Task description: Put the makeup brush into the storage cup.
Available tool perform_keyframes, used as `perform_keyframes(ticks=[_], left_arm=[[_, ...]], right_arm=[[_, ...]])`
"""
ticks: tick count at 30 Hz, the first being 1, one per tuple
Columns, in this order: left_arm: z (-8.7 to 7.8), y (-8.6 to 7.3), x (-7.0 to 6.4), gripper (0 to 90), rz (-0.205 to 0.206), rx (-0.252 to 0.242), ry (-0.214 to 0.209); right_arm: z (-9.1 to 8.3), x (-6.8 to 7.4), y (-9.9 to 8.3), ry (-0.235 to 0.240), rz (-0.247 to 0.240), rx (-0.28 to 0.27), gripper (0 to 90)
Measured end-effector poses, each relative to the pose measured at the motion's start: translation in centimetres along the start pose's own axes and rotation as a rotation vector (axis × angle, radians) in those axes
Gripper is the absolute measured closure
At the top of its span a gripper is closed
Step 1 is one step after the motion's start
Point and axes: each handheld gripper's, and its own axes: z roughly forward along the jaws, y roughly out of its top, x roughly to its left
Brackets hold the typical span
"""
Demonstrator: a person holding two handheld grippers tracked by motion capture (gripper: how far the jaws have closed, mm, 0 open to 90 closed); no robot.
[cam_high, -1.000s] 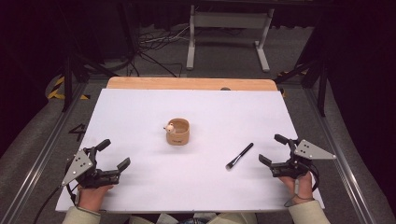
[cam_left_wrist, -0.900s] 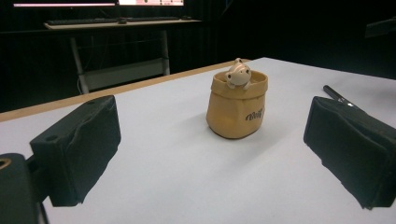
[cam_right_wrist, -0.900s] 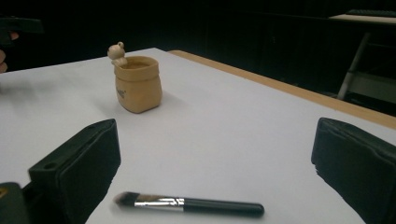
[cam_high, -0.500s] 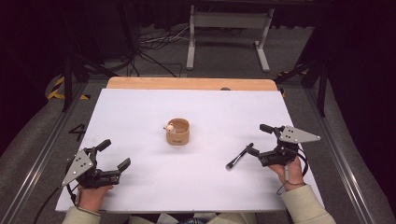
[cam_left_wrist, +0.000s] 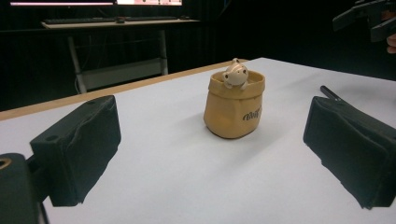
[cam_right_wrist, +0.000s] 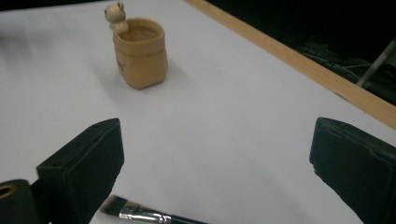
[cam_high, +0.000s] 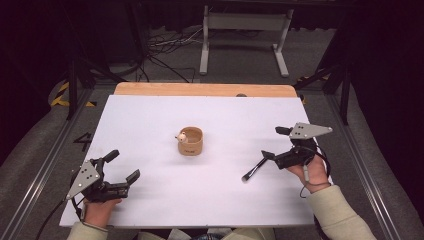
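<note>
A tan sack-shaped cup (cam_high: 190, 142) with a small animal figure (cam_high: 182, 135) on its rim stands mid-table. A black-handled brush (cam_high: 254, 169) lies to its right. My right gripper (cam_high: 274, 142) is open just over the brush's handle end, nothing between its jaws. In the right gripper view the brush (cam_right_wrist: 140, 213) lies low between the wide-open jaws, bristles near the left one, with the cup (cam_right_wrist: 140, 52) farther off. My left gripper (cam_high: 124, 165) rests open at the near left. Its own view faces the cup (cam_left_wrist: 234, 109) and catches the brush tip (cam_left_wrist: 330, 92).
The white sheet (cam_high: 150, 125) covers the table, with a wooden strip (cam_high: 200, 89) bare along the far edge. Beyond it stand a metal stand (cam_high: 240, 30) and cables on a dark floor. Metal rails (cam_high: 372, 170) run along both table sides.
My right gripper has travelled left and away from the near edge, up to the brush's handle end. The left gripper, the cup and the brush have stayed put.
</note>
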Motion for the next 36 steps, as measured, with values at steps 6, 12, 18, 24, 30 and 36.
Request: perform_keyframes(ticks=[6,12,18,24,30,36], left_arm=[[-0.1,0.0,0.0,4.6,0.001,0.004,0.000],[0.0,-0.1,0.0,4.4,-0.002,0.010,0.004],[0.1,-0.1,0.0,4.4,0.001,0.009,0.003],[0.5,-0.1,-0.2,4.4,-0.003,0.015,-0.008],[0.5,0.0,-0.2,4.5,0.002,0.022,-0.012],[0.6,-0.1,-0.2,4.4,-0.003,0.022,-0.010]], right_arm=[[0.6,-0.7,0.8,0.010,-0.020,0.115,3.2],[1.2,-1.4,1.7,0.035,-0.025,0.239,3.5],[1.4,-1.6,2.7,0.046,-0.059,0.295,4.7],[1.9,-1.6,3.0,0.071,-0.092,0.394,4.7],[2.0,-1.8,3.4,0.076,-0.119,0.432,5.4],[2.6,-1.9,3.9,0.101,-0.151,0.492,5.4]])
